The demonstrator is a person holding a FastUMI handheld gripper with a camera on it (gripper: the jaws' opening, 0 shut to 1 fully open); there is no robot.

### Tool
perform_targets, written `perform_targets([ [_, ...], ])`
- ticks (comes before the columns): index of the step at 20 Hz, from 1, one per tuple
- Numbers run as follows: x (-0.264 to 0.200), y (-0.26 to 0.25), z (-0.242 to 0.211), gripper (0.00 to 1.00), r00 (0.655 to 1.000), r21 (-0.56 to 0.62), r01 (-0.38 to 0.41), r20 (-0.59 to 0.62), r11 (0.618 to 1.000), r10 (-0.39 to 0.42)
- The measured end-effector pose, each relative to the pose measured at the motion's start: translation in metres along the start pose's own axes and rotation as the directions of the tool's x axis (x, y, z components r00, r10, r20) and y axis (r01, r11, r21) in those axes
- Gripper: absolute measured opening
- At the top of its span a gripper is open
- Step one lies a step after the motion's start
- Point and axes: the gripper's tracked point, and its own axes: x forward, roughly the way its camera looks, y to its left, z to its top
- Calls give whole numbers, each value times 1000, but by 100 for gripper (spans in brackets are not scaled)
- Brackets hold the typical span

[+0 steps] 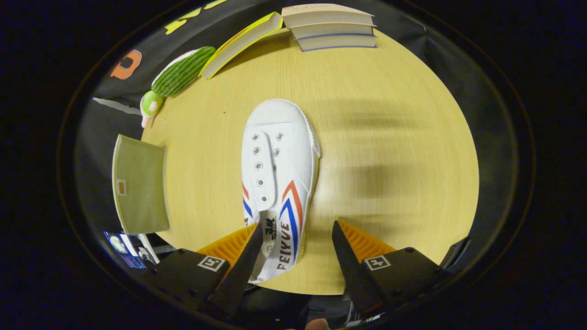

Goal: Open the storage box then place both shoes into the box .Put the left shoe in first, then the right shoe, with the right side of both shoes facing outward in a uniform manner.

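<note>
White shoe [279, 183] — flat on the wooden counter [390, 137], toe toward 12 o'clock, heel end between the claw's fingers. Claw [297, 231] — fingers spread apart, left finger over the heel opening, right finger clear of the shoe. Olive fabric storage box [140, 188] at 9 o'clock; stacked books [332, 27] at 12.

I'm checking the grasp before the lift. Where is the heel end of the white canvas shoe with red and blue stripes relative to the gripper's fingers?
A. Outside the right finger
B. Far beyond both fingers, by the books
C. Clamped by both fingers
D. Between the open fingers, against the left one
D: the white canvas shoe with red and blue stripes has its heel between the open gripper fingers, by the left finger, with a gap to the right one.
</note>
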Motion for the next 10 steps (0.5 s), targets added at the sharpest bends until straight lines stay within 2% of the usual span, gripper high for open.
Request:
perform_targets([
  [3, 9, 1, 6, 92, 1000, -40, 10, -9, 999, -11],
  [5, 12, 4, 8, 83, 1000, -56, 14, -13, 998, -15],
  [6, 14, 14, 6, 71, 999, -52, -28, -36, 998, 26],
  [7, 13, 13, 8, 58, 1000, -24, -9, -29, 1000, 8],
  [8, 15, 11, 9, 45, 999, -12, -26, -39, 1000, 25],
  [10, 12, 12, 8, 35, 998, 41, -49, -23, 998, 50],
])
